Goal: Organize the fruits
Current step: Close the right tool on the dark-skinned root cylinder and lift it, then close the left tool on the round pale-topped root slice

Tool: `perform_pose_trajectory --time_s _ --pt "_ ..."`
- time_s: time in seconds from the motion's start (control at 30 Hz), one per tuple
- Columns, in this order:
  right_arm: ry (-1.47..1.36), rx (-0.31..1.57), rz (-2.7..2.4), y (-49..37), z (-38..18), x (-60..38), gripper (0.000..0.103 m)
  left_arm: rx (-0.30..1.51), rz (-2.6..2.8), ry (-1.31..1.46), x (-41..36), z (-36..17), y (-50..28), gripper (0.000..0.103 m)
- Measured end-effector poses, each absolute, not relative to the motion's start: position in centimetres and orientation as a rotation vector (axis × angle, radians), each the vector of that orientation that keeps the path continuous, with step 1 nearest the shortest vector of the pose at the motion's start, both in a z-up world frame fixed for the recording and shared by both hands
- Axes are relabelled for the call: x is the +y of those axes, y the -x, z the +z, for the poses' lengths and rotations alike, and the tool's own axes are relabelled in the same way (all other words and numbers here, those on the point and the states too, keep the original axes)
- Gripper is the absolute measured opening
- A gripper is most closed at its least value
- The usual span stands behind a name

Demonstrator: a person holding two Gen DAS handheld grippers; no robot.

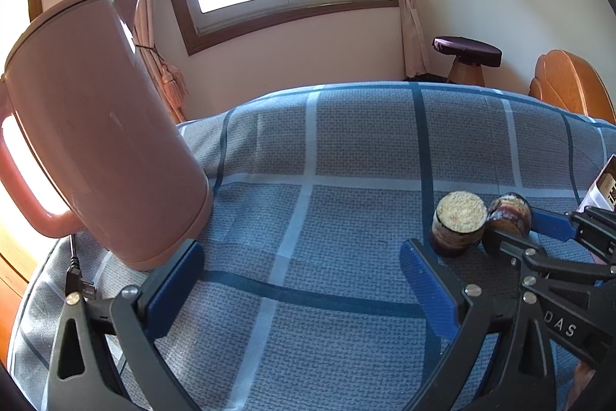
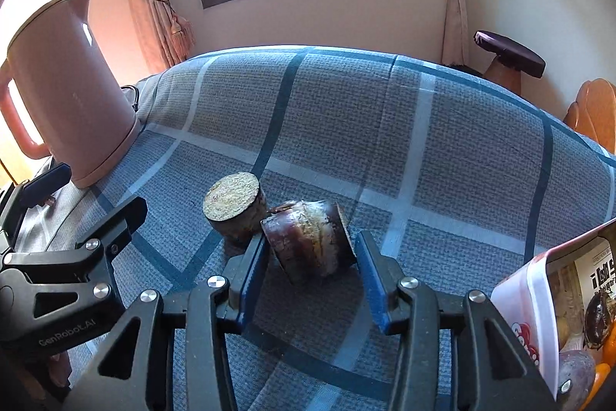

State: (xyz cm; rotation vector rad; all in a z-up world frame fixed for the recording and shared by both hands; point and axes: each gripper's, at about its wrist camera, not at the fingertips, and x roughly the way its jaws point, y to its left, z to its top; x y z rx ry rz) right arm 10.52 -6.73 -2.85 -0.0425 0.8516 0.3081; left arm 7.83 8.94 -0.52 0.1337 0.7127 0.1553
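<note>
**Two claws over a checked tabletop, right claw around a sugarcane piece**

We see a tabletop (image 2: pixel 442 141) covered with a blue and grey checked cloth. Two short sugarcane pieces sit on it, touching each other. The upright sugarcane piece (image 2: pixel 235 208) stands on end with its pale cut face up. The tilted sugarcane piece (image 2: pixel 312 241) leans on its side just in front of our right claw (image 2: pixel 312 270).

Our right claw's blue pads flank the tilted piece, one at each end. The left pad touches it; at the right pad we cannot tell whether there is contact, so we cannot say if the claw is pinching it.

Our left claw (image 1: pixel 304 295) is spread wide and holds nothing. The upright piece lies just beyond its right finger (image 1: pixel 427 291).

A pink kettle (image 1: pixel 96 130) stands beyond the left claw's left finger, very near it. To the right of the right claw is a printed box (image 2: pixel 566 299) with orange fruit (image 2: pixel 604 368) showing at its edge.
</note>
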Motion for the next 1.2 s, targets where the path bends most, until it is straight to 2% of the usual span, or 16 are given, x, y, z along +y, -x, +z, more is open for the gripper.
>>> perform_pose_trajectory --time_s 0.5,0.87,1.1,1.17,1.2 --pt "0.079 0.464 0.128 0.4 1.8 -9.1 0.046 0.688 0.027 -0.090 7.8 -0.3 -7.1 0.102" --pt "0.003 0.438 0.109 1.9 2.3 -11.5 0.047 0.786 -0.090 -0.123 2.2 -0.1 -10.3 0.081" --pt "-0.010 0.458 0.131 1.5 2.0 -11.5 0.046 0.917 -0.049 -0.133 0.4 -2.9 -13.5 0.056" --pt "-0.012 0.465 0.134 1.3 2.0 -11.5 0.046 0.882 -0.054 -0.134 0.3 -3.0 -13.3 0.050" --pt "-0.014 0.466 0.135 1.3 1.9 -11.5 0.046 0.875 -0.064 -0.135 0.1 -2.9 -13.2 0.044"
